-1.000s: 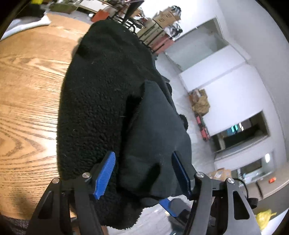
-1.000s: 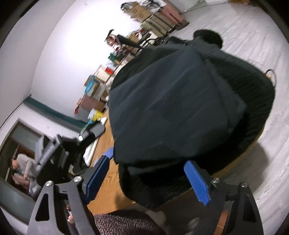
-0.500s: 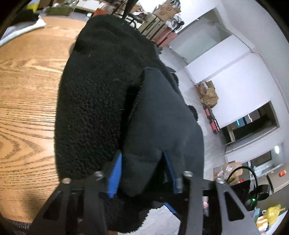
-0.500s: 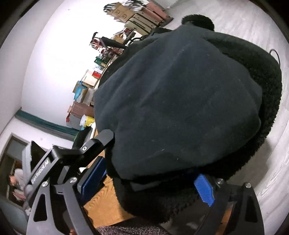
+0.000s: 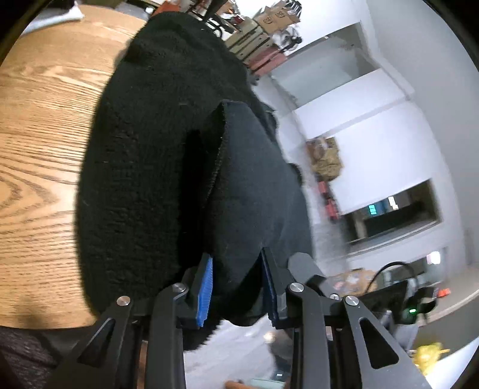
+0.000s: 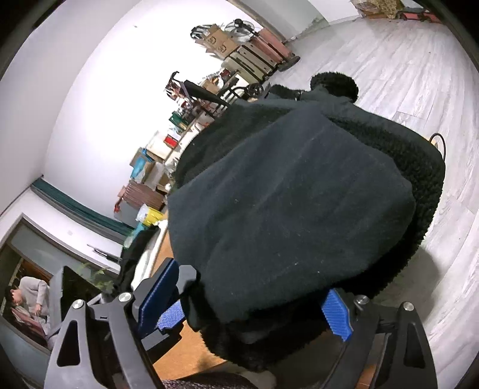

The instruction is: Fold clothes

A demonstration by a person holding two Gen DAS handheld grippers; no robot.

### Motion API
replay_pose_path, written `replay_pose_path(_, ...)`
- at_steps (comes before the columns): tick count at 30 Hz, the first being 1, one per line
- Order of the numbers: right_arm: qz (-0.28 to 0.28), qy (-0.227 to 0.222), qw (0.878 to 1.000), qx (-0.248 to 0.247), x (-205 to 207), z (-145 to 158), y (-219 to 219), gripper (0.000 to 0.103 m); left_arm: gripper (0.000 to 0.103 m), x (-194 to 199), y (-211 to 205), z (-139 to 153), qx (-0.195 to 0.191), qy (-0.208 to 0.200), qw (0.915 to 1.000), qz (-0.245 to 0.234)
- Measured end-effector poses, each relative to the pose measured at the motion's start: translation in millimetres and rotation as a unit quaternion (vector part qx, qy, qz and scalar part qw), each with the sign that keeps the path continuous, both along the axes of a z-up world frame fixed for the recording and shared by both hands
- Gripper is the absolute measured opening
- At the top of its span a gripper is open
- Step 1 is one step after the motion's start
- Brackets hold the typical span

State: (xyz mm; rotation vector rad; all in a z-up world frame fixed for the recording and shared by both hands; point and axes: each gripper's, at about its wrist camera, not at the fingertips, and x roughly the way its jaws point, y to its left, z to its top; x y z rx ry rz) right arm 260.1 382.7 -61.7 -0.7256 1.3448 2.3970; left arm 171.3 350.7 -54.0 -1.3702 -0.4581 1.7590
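A black fleece garment (image 5: 143, 179) lies bunched on the wooden table (image 5: 39, 149), hanging over the near edge. Its smooth dark lining flap (image 5: 257, 185) is folded over on top. My left gripper (image 5: 236, 287) has this flap's near corner between its blue pads; the jaws are closing and the cloth fills the gap. In the right wrist view the same garment (image 6: 284, 209) fills the middle. My right gripper (image 6: 248, 305) stands wide open at the garment's near hem, which lies between its fingers and hides their tips.
A white cloth (image 5: 60, 18) lies at the table's far side. Boxes and cases (image 6: 254, 51) stand against the white wall beyond. Pale plank floor (image 6: 404, 74) runs past the table's right edge. A seated person (image 6: 27, 296) is far off at the lower left.
The left jaws have narrowed from wide apart to a pinch on the smooth flap's corner. The right gripper has pushed closer, so the hem now covers more of its fingers.
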Motion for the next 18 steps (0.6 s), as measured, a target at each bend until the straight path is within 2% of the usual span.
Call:
replay_pose_path(3,0.015,-0.015,1.0,-0.016,0.0,-6.7,2.1,0.091,0.032,4.6,-2.5,6.1,-0.038,0.019,0.999,0.013)
replay_pose_path(5,0.021,-0.029,0.999,-0.012,0.7,-5.1,0.6,0.092,0.041,7.7,-4.3,10.3,-0.064,0.032,0.9972,0.021)
replay_pose_path(7,0.022,-0.039,0.999,0.005,5.8,1.0,-2.2,0.093,0.054,13.0,-9.7,21.4,-0.106,0.066,0.9916,0.034)
replay_pose_path(10,0.016,-0.061,0.997,0.034,15.9,11.1,-8.1,0.094,0.065,20.6,-29.0,32.2,-0.141,0.1,0.9835,0.053)
replay_pose_path(15,0.008,-0.088,0.993,0.073,38.3,21.4,-25.2,0.094,0.072,24.5,-65.2,35.1,-0.139,0.105,0.9819,0.075)
replay_pose_path(16,0.008,-0.091,0.992,0.086,42.6,24.1,-30.6,0.094,0.075,23.9,-69.3,36.8,-0.143,0.111,0.9799,0.084)
replay_pose_path(18,0.006,-0.098,0.988,0.116,46.7,31.0,-39.9,0.094,0.077,26.8,-74.6,43.2,-0.168,0.135,0.9706,0.107)
